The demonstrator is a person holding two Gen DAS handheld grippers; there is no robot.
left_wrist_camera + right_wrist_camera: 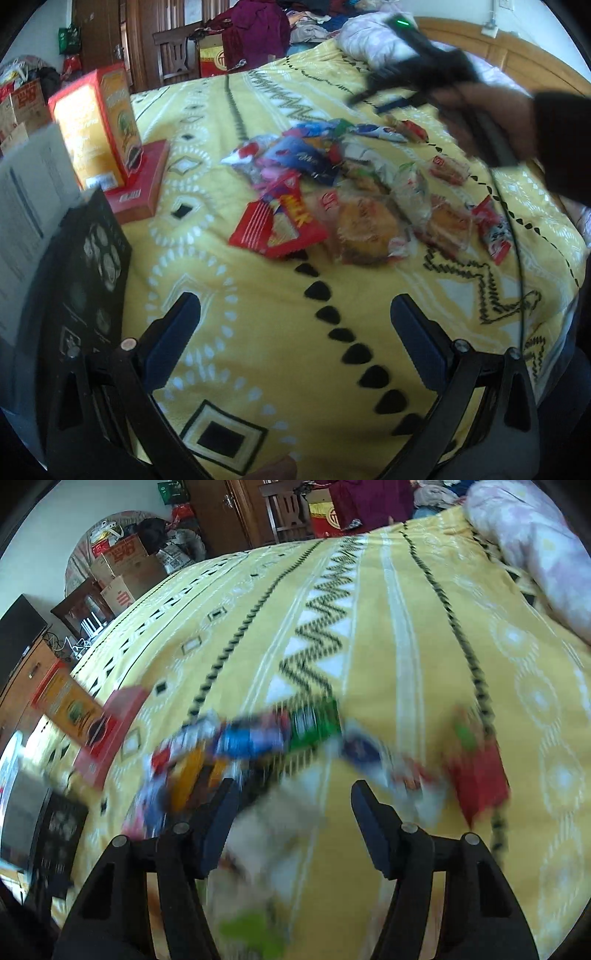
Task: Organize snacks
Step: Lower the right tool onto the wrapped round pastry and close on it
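A pile of wrapped snacks (347, 184) lies on the yellow patterned bedspread (258, 350); a red "MILK" packet (280, 225) sits at its near left. My left gripper (295, 332) is open and empty, short of the pile. The right gripper, held in a hand (480, 110), hovers over the pile's far right. In the right wrist view the right gripper (291, 812) is open above the blurred snacks (258, 738), with a pale packet (273, 834) between its fingers, apparently below them. A red packet (480, 779) lies to the right.
An orange-red carton (99, 125) stands on a flat red box (140, 184) at the left; both show in the right wrist view (74, 709). A black box (92, 280) and a white sheet (29, 206) stand nearer left. A pink quilt (535, 554) lies far right.
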